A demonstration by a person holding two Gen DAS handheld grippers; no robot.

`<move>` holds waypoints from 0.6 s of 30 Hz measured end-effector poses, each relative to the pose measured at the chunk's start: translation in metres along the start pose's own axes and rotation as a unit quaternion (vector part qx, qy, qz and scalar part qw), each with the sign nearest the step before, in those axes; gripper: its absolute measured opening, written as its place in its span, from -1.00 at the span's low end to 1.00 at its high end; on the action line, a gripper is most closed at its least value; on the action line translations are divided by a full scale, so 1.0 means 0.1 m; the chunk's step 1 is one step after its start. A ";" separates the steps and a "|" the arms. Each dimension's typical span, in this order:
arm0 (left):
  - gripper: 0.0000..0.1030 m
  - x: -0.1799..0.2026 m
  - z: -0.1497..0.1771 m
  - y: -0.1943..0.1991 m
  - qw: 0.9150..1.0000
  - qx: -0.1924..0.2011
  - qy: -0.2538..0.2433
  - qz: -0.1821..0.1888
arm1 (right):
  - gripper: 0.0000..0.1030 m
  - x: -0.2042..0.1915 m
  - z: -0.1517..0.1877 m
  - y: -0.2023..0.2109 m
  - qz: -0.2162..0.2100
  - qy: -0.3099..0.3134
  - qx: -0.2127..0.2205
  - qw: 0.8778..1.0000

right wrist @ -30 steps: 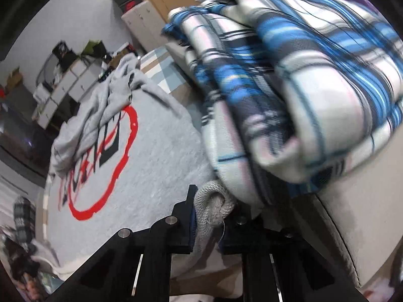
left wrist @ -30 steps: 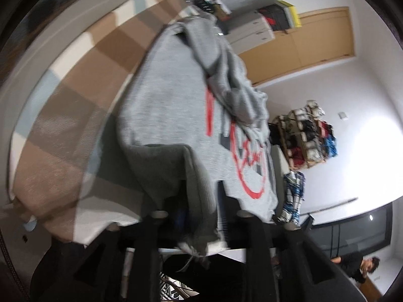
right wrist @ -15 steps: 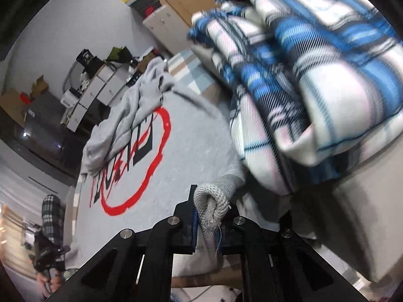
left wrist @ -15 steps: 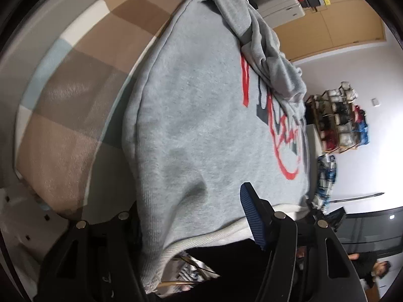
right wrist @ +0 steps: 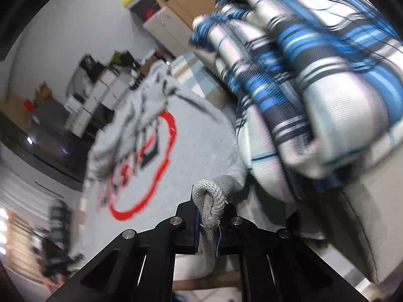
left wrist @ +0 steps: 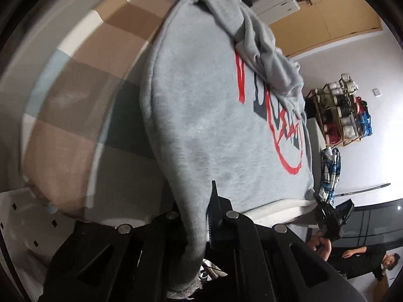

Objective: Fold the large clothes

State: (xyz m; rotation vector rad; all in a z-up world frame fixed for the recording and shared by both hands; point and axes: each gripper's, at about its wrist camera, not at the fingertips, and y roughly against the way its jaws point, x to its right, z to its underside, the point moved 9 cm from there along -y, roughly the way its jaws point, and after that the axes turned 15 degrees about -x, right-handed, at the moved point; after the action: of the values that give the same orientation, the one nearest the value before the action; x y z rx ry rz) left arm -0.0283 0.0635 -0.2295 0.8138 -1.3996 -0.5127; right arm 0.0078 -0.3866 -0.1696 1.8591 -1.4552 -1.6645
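L gripper (left wrist: pixel 201 216) & R gripper (right wrist: pixel 207 216) both clamped on grey sweatshirt (left wrist: pixel 214 115) hem corners; lift evenly toward 12 o'clock, keeping plaid shirt (right wrist: pixel 314 80) at 2 o'clock undisturbed.

left gripper (left wrist: pixel 199 224): fingers clamped on grey sweatshirt (left wrist: pixel 214 115) hem, angled downward | right gripper (right wrist: pixel 209 216): fingers pinched on bunched ribbed hem at the other corner, angled downward

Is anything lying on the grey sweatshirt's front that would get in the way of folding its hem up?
Both grippers, left and right, pinch the grey sweatshirt hem. A bunched sleeve lies across the red print, and the blue plaid shirt crowds its right edge.
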 end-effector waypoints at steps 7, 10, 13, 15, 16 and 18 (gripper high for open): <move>-1.00 -0.01 0.19 0.15 0.999 0.011 -0.011 0.028 | -0.88 -0.06 0.17 0.38 -0.026 0.024 0.001 0.999; -1.00 0.01 0.25 0.17 0.999 0.016 -0.019 0.032 | -0.88 -0.06 0.29 0.40 -0.036 0.024 -0.009 0.999; -1.00 0.05 0.29 0.18 0.999 0.018 -0.023 0.041 | -0.89 -0.10 0.36 0.46 -0.043 0.033 -0.001 0.999; -1.00 0.08 0.31 0.17 0.998 0.019 -0.029 0.046 | -0.90 -0.14 0.40 0.50 -0.047 0.040 0.004 0.998; -1.00 0.08 0.32 0.18 0.998 0.020 -0.031 0.046 | -0.90 -0.16 0.43 0.52 -0.047 0.047 0.008 0.998; -1.00 0.06 0.34 0.19 0.998 0.017 -0.036 0.048 | -0.90 -0.19 0.45 0.57 -0.047 0.057 0.014 0.997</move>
State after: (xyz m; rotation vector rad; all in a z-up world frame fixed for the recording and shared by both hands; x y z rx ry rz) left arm -0.0635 0.0642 -0.2120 0.7573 -1.5096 -0.4489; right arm -0.0558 -0.3802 -0.1301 2.0305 -1.3712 -1.5582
